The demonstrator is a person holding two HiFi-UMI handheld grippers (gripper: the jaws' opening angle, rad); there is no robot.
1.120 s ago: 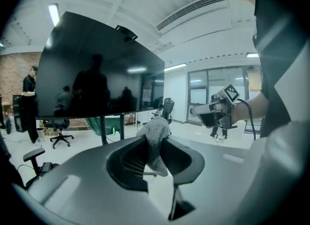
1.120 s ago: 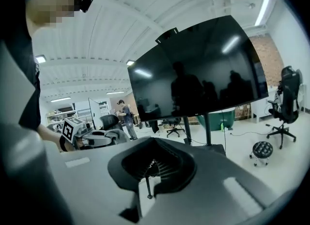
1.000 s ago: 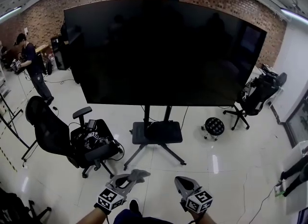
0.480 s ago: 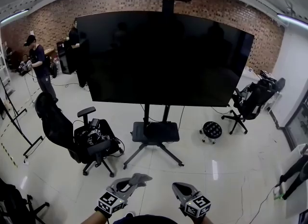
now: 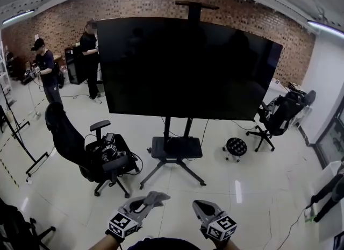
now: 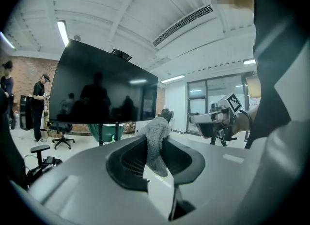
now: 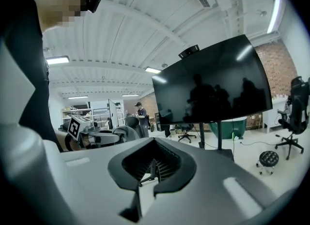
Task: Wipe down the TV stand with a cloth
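While the person stands on the glossy floor [image 5: 258, 190] well back from the TV stand [image 5: 176, 148], no wiping appears to have begun. The head view looks down on two hand-held grippers low in the frame, both well apart from the stand. The left gripper [image 5: 146, 202] has its jaws nearly together, pinching a small grey cloth [image 5: 156, 195]. Its own view shows the knitted fabric bunched between the pads and poking up above them. The right gripper [image 5: 200, 207] is closed with nothing in it, its jaws meeting on empty air in its own view. Ahead, a very large dark screen [image 5: 188, 66] is mounted on the stand's black post. A flat black shelf sits low on the post, and splayed legs rest on the floor. A black office chair [image 5: 91, 157] laden with gear stands to the left of the stand, and a small round stool [image 5: 235, 147] to its right. A bystander [image 5: 45, 70] stands far off by the brick wall [image 5: 54, 23]. Judged from this, the cloth is ready in hand. The approach to the stand and the whole wipe of its shelf, post and legs remain to be done.
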